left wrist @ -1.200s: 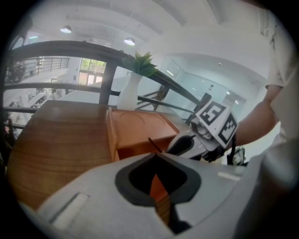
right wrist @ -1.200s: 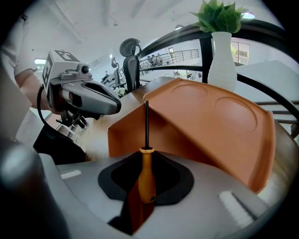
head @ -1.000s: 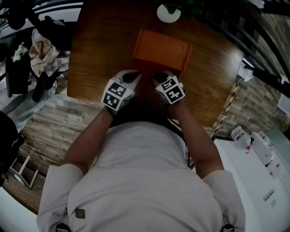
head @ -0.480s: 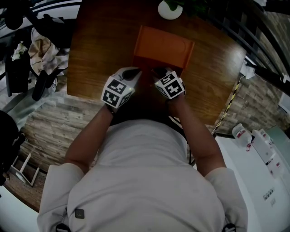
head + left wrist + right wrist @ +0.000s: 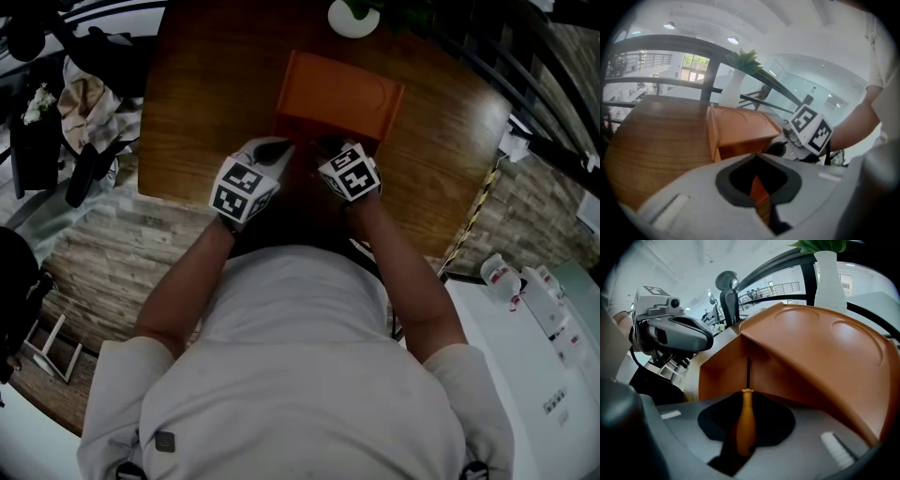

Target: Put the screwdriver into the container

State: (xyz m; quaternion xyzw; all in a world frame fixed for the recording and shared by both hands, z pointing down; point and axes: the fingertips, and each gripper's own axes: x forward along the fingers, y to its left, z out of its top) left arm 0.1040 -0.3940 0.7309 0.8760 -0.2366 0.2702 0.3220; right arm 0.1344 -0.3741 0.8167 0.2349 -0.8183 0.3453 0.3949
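R gripper (image 5: 331,149) clamped on screwdriver (image 5: 745,422) by its orange handle; shaft points into the container (image 5: 343,95) at its near side; L gripper (image 5: 757,183) just left, jaws together, empty; both over wooden table (image 5: 202,112).

right gripper (image 5: 328,147), holding the screwdriver (image 5: 744,423), edged slightly forward, closer to the orange container (image 5: 339,94)

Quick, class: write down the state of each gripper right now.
Left gripper: shut, nothing between its jaws.
Right gripper: shut on the screwdriver.
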